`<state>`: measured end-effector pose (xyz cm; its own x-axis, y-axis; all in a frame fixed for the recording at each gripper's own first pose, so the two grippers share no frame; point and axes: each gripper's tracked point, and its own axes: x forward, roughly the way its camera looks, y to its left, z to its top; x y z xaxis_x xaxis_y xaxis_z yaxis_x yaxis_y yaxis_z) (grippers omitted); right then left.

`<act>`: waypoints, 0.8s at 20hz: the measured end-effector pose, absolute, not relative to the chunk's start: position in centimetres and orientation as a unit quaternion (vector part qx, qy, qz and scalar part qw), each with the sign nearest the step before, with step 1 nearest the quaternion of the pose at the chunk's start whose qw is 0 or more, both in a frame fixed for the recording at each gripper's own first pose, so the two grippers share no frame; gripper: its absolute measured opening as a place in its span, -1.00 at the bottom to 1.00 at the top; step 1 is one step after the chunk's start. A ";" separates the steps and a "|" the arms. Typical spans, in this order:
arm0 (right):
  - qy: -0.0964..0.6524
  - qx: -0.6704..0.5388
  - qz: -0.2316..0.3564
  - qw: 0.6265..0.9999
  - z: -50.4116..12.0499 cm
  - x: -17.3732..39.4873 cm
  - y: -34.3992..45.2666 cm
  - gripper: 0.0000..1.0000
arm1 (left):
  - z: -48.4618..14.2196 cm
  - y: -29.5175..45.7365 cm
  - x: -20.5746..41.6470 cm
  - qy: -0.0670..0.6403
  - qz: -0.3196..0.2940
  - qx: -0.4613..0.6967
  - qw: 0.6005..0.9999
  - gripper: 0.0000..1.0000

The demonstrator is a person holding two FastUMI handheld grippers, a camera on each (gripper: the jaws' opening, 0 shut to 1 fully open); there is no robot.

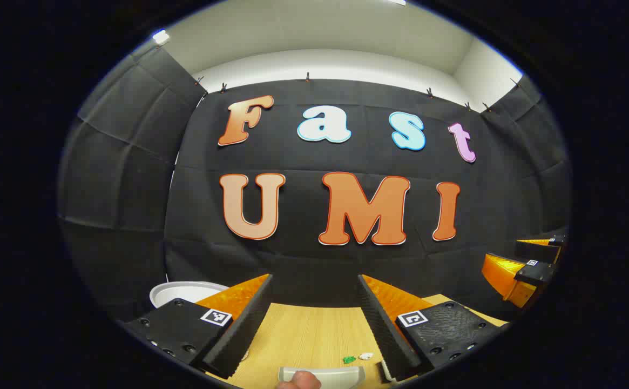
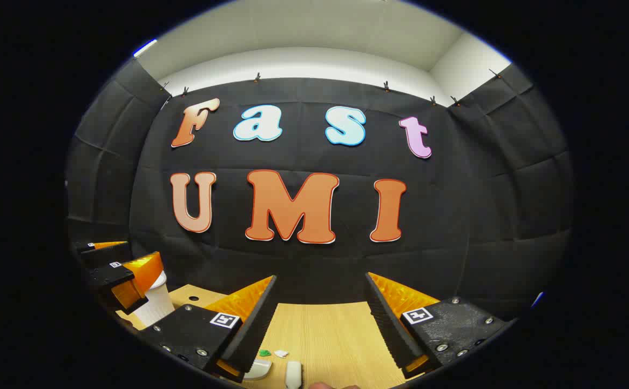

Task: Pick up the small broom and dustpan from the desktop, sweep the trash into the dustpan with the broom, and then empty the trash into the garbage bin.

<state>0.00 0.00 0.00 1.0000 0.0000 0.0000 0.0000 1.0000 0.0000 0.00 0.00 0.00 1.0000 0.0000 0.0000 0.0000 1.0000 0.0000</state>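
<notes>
Task not yet underway: both grippers, left gripper and right gripper, are hovering with jaws spread and empty, trash lying unswept on the desk

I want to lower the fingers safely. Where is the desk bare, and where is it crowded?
The desk is bare toward the cloth wall. It is crowded at the near edge, with green and white scraps and a pale tool there. The white bin borders the far left.

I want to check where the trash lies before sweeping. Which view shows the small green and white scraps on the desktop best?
The left gripper view: the green and white scraps lie in the open between its fingers, just beyond the dustpan's rim. The right gripper view shows the scraps too, but tucked close beside one finger.
</notes>
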 end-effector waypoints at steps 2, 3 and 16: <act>-0.005 0.004 0.001 1.000 0.2 0.0 0.3 0.87 | 0.1 -0.5 0.1 -0.001 -0.005 0.008 1.000 0.92; -0.006 0.006 0.000 1.000 0.2 0.0 0.6 0.87 | 0.1 -0.9 0.2 0.003 -0.009 0.010 1.000 0.91; 0.000 0.006 0.008 1.000 -0.4 0.2 0.3 0.87 | -0.3 -1.3 0.5 0.003 -0.005 0.008 1.000 0.92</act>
<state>0.19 0.34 -0.44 0.9999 0.0159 0.0009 -0.0159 0.9998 0.0113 0.47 -1.34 -0.32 0.9999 -0.0109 -0.0065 0.0110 0.9998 0.0167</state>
